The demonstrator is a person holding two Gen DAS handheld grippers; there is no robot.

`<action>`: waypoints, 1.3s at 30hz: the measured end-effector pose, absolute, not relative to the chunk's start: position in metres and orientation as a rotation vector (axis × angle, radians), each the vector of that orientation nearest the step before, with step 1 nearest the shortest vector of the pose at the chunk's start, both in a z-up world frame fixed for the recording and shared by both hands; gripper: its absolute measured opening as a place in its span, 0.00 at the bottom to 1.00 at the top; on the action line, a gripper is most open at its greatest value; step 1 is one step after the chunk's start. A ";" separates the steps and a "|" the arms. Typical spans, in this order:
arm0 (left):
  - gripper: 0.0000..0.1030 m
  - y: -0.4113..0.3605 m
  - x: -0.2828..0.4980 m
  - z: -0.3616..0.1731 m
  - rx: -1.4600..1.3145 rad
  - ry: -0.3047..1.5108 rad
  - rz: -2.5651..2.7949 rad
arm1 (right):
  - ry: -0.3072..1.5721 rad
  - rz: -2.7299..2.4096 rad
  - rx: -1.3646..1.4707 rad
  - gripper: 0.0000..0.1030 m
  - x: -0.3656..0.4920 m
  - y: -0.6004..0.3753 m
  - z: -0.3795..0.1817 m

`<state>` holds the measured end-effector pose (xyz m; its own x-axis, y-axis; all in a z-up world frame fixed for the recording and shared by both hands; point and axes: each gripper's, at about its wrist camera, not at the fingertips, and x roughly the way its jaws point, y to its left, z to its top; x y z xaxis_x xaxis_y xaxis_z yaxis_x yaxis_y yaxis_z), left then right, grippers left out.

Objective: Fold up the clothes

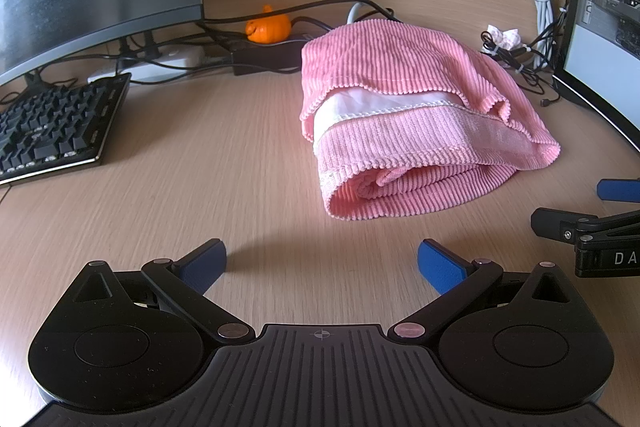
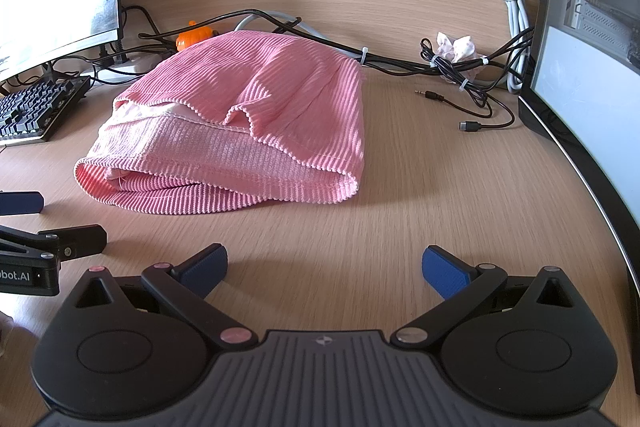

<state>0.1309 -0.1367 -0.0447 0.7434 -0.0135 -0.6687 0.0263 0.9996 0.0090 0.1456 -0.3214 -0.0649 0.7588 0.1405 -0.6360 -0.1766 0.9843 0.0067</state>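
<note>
The pink ribbed garment [image 1: 416,115] is lying folded in a thick bundle on the wooden desk [image 1: 180,179], its white lining being shown at the near edge. Nothing is being gripped: the left gripper [image 1: 322,267] and right gripper [image 2: 325,269] are being held just short of it, fingers spread apart and empty. A keyboard [image 1: 48,131] is being left far left, cables [image 2: 460,67] behind.
</note>
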 end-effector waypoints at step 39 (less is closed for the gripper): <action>1.00 -0.134 0.131 -0.044 0.017 0.739 -0.035 | 0.688 0.173 -0.055 1.00 0.146 -0.321 -0.065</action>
<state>0.1307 -0.1338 -0.0439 0.7384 -0.0264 -0.6739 0.0381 0.9993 0.0026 0.1457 -0.3212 -0.0647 0.7588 0.1403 -0.6361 -0.1765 0.9843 0.0064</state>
